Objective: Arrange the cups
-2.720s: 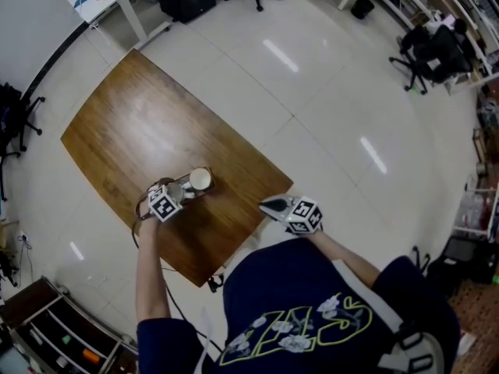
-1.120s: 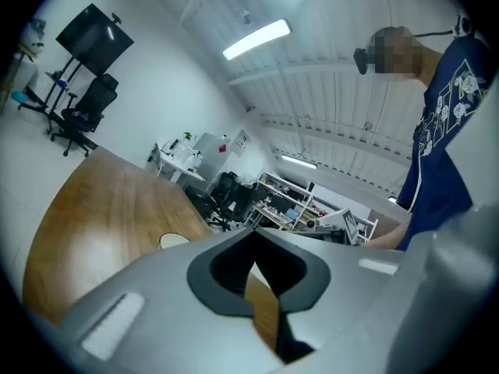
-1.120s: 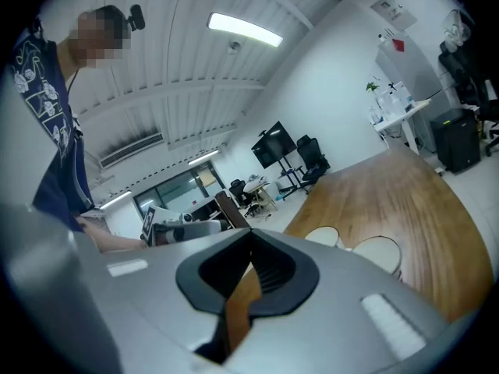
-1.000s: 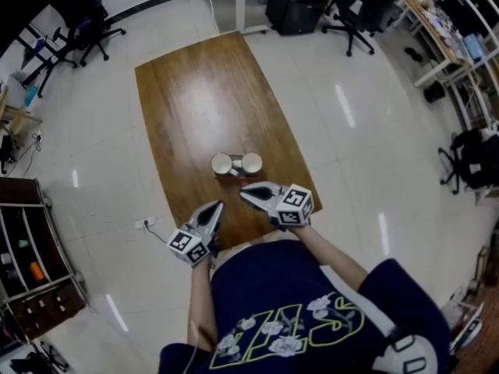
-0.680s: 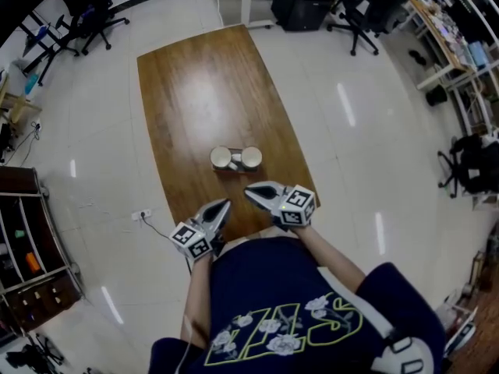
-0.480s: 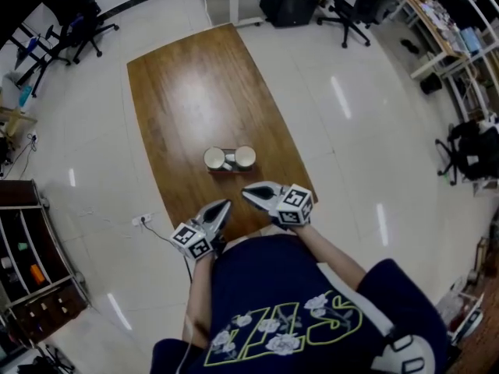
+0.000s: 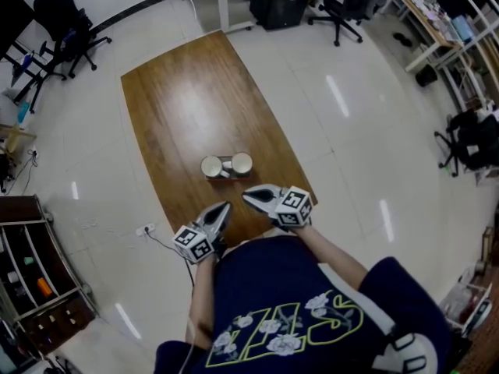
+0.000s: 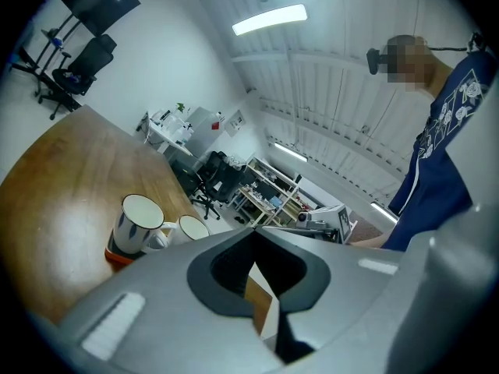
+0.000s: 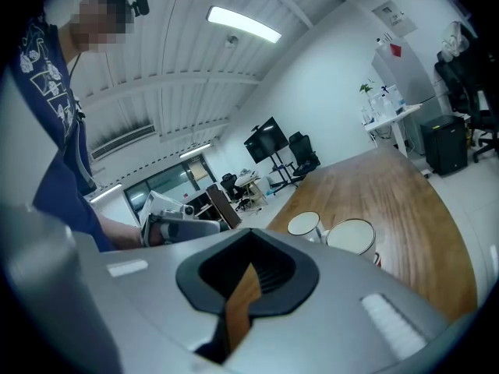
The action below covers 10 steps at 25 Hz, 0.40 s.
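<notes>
Grippers sit nearest, held low in front of the person's dark shirt, at the near end of the table. The left gripper has its jaws pressed together with nothing between them. The right gripper is closed the same way and is also empty. Both point over the wood, their tips near each other and clear of the cups. Just beyond them, toward the table's near end, two white cups stand upright side by side: left cup and right cup. Past them the glossy top runs on to its far edge. Chairs stand on the pale floor beyond.
</notes>
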### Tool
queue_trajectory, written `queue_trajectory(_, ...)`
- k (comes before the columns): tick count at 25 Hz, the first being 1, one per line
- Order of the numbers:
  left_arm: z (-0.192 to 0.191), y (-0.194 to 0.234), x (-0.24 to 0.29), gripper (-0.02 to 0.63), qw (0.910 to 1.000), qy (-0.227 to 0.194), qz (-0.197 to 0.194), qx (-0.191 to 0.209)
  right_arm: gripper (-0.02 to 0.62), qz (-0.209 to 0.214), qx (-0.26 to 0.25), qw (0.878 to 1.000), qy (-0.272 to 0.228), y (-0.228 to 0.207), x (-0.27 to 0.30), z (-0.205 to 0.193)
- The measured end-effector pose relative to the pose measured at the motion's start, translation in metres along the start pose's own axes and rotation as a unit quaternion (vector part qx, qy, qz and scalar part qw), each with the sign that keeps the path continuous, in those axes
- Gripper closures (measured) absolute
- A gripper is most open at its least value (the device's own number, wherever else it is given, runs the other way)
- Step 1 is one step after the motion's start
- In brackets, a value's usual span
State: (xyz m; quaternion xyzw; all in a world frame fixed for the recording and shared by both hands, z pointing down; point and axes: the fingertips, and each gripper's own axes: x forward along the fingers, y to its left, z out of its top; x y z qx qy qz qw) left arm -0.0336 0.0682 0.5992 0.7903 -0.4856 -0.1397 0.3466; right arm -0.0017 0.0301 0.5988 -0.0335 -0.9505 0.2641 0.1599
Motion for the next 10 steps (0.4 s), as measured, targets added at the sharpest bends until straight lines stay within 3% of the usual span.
queue_trajectory(10,0.004,0.02,-0.025,0.604,0.9986,-0.012,0.048,-0.018,0.592,-0.017,-0.002,0.999,0.039,-0.005,0.01,0.001)
